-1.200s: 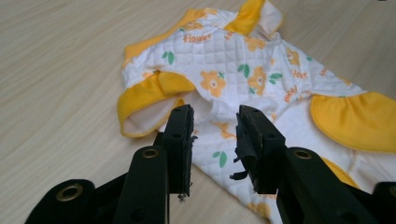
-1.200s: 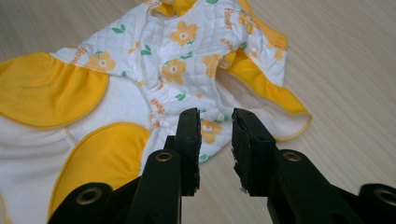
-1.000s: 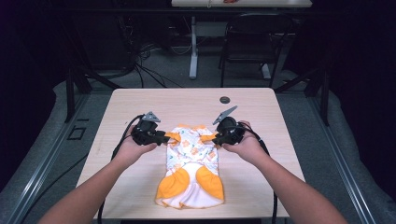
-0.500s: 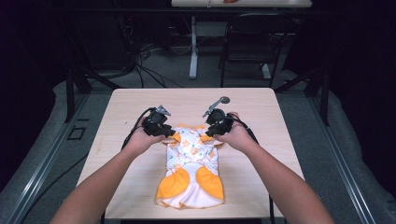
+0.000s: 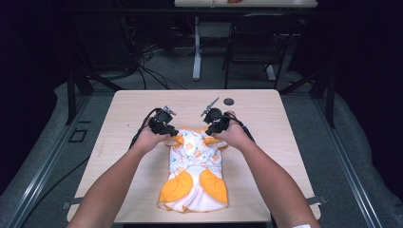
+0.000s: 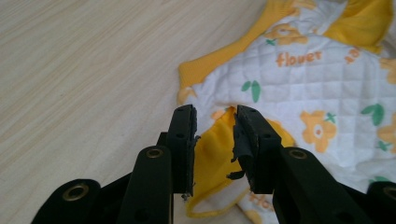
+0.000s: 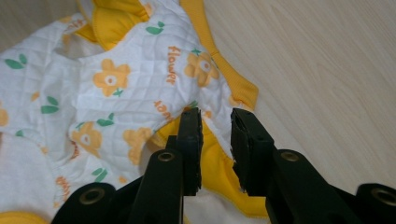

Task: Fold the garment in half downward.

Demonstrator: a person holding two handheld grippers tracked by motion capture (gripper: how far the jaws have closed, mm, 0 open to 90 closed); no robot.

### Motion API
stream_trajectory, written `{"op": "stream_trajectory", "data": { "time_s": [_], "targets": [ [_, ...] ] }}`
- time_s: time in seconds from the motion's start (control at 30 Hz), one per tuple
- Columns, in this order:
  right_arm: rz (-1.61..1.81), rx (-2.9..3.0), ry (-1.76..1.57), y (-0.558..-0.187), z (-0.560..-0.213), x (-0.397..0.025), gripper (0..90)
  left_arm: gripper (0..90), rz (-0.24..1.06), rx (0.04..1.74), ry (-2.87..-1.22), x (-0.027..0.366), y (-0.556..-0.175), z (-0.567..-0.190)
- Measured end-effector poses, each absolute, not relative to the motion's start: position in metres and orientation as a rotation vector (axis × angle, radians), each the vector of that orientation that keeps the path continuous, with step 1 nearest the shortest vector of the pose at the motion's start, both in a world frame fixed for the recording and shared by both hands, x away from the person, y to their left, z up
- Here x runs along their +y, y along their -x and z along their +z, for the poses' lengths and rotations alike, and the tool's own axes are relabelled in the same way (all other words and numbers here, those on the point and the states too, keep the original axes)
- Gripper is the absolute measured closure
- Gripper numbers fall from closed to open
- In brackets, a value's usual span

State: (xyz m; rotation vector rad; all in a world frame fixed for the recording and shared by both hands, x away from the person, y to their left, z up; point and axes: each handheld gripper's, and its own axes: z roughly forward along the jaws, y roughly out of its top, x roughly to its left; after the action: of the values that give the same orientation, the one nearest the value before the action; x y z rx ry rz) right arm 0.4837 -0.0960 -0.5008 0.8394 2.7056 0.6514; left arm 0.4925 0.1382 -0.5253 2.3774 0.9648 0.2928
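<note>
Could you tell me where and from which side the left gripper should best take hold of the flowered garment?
Probably the yellow ribbed edge of the flowered garment, at its upper left corner. It lies flat on the table as a thin fold, directly between the open jaws of the left gripper, so come in low from the garment's left side and close on it.

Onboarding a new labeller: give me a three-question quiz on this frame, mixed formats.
1. True or false: the garment lies flat on the table, not lifted.
2. Multiple choice: the left gripper has its jaws A) apart, over an orange part of the garment; B) clamped on a metal bar; C) pressed flat on bare wood.
3. Fill in: the word printed on the quilted fabric is ____.

Key:
1. True; it is spread out, orange cuffs nearest the person.
2. A. The right gripper also shows a gap between its jaws, orange fabric behind.
3. "flower"
</note>
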Motion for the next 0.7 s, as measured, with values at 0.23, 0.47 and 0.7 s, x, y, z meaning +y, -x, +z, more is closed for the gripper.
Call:
{"op": "stream_trajectory", "data": {
  "time_s": [0.23,0.47,0.7],
  "targets": [
    [0.616,2.697,-0.854,-0.494,-0.514,-0.096,70.6,66.7,0.296,0.976,-2.364,0.134,-0.499,-0.531],
    [0.582,2.690,-0.855,-0.499,-0.523,-0.094,70.1,64.9,0.316,0.989,-2.368,0.131,-0.506,-0.543],
    [0.572,2.659,-0.882,-0.503,-0.529,-0.091,70.2,63.0,0.358,1.018,-2.337,0.131,-0.508,-0.545]
  ]
}}
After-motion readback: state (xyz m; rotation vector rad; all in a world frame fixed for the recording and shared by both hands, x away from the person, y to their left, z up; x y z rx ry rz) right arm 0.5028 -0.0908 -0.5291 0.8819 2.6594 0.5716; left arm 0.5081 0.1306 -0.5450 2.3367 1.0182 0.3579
